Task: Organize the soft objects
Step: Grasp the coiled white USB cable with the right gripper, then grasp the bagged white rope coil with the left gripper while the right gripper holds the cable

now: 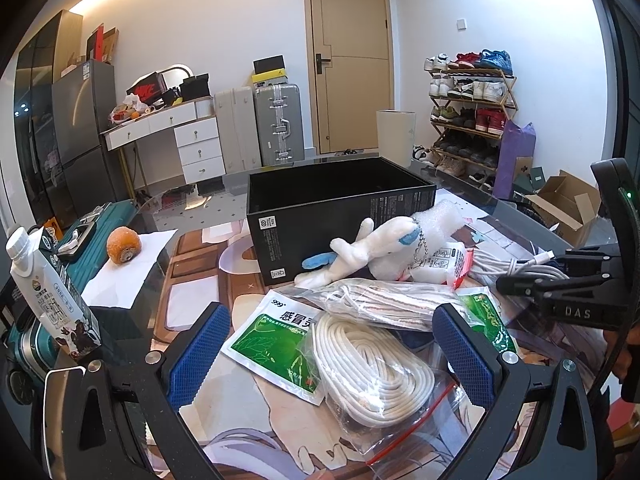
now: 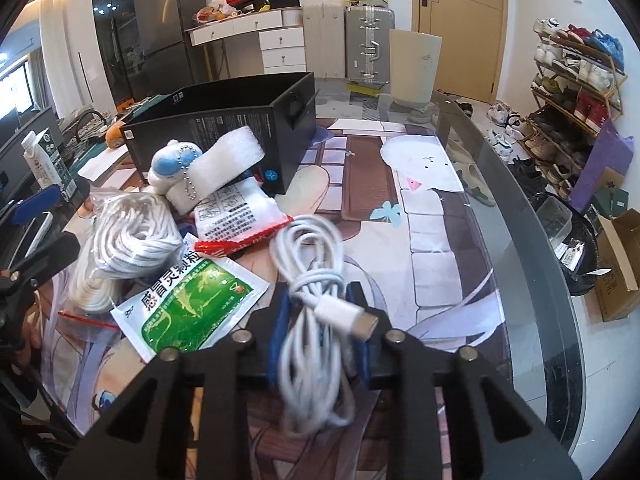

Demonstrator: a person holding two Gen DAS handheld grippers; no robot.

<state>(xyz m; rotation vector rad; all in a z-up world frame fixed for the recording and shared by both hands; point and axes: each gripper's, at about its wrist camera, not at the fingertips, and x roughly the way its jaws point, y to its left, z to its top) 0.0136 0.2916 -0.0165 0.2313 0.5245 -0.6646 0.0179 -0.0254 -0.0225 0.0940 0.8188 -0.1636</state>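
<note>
Right now, on the glass table (image 2: 520,208) with its printed mat:
Right gripper (image 2: 320,320): blue pads pressed onto a bundled white USB cable (image 2: 312,280), pinching it; the plug end lies across the loops at 3 o'clock of the pads, and the rest of the bundle hangs blurred below them.
Left gripper (image 1: 332,344): fingers spread wide, nothing between the pads but items lying on the table beneath.
Coiled white rope in a zip bag (image 1: 372,376): directly under the left gripper's open span, resting on the mat.
Green medicine sachet (image 1: 276,344): at 9 o'clock of the rope bag, partly tucked under it.
Second green sachet (image 2: 188,304): at 9 o'clock of the right gripper, just beside it.
White plush toy (image 1: 372,248): at 12 o'clock of the rope bag, leaning against the black box, a bead chain and white foam piece (image 2: 228,160) on it.
Black box (image 1: 340,200): open-topped, behind the pile at 12 o'clock.
Milk carton (image 1: 48,292): upright, at 9 o'clock in the left wrist view.
Orange fruit (image 1: 124,245): on white paper, at 10 o'clock.
</note>
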